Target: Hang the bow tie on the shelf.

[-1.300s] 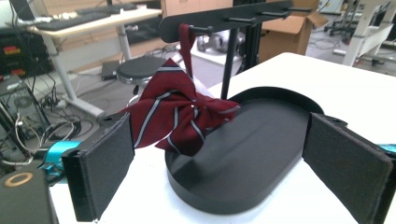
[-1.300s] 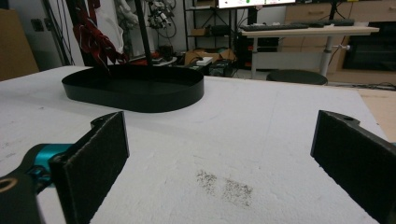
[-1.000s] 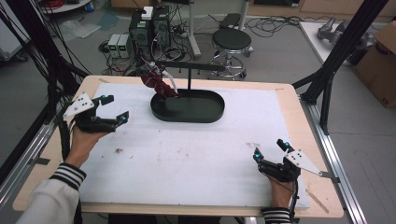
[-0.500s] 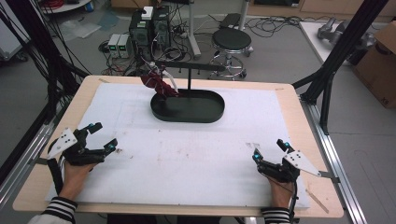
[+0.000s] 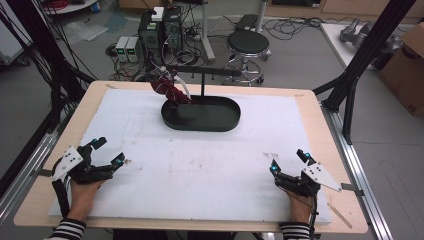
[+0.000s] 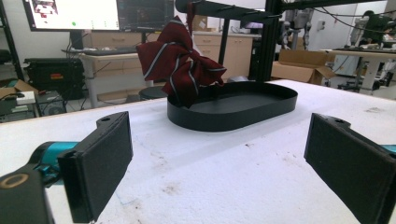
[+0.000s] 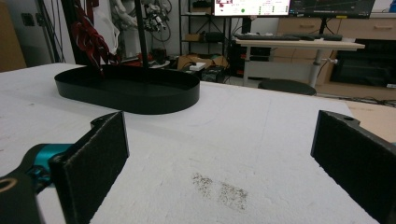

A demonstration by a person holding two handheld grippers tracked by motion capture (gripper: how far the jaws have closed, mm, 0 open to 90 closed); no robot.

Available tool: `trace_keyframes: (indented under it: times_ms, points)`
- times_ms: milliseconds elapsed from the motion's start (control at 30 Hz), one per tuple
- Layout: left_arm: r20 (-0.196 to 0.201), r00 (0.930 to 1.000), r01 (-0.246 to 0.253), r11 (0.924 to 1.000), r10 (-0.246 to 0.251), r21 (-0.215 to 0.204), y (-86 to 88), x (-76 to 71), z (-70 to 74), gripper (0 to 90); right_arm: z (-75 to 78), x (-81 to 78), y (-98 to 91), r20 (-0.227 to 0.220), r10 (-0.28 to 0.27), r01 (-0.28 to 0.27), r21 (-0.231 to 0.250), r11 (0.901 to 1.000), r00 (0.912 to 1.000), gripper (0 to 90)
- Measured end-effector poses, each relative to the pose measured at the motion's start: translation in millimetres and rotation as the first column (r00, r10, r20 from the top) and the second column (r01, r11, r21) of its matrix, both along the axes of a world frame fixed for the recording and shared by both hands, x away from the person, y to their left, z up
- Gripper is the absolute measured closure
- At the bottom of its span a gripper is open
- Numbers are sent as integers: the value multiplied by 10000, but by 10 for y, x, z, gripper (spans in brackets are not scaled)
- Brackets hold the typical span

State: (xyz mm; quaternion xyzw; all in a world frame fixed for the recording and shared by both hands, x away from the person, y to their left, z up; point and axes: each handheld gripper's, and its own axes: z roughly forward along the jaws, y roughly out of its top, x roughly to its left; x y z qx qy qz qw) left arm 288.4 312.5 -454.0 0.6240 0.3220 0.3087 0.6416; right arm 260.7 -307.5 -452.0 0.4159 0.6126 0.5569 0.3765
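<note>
White foam sheet (image 5: 210,170), matte and faintly stained, covers a pale wooden surface (image 5: 320,107) with rounded corners.

Black oval tray (image 5: 201,114), low-walled and smooth, sits near the far edge of the surface, at its middle. A thin black post (image 5: 203,85) rises from the tray and carries a horizontal bar (image 5: 200,70).

Dark red bow (image 6: 180,65), soft fabric with pale stripes, hangs from the bar's left end over the tray's left rim.

Left tool (image 5: 107,155): near the left front corner, jaws wide apart, holding nothing; flat black foam-like pads (image 6: 100,163), teal fittings. It lies closer to the front edge than half a second ago.

Right tool (image 5: 289,162): near the right front corner, jaws spread, empty; matching rough pads (image 7: 93,163). Its place matches the earlier frame.

Small dark speckled stain (image 7: 219,186) on the foam between the right tool's jaws.
</note>
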Motion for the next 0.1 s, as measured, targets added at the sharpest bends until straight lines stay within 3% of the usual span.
trace_keyframes:
  times_ms: [100]
  points:
    - [16,10000,-97,9999,97,-74,-2,-5,-3,83,-1,-5,-3,-27,-5,6,64,10000,10000,31]
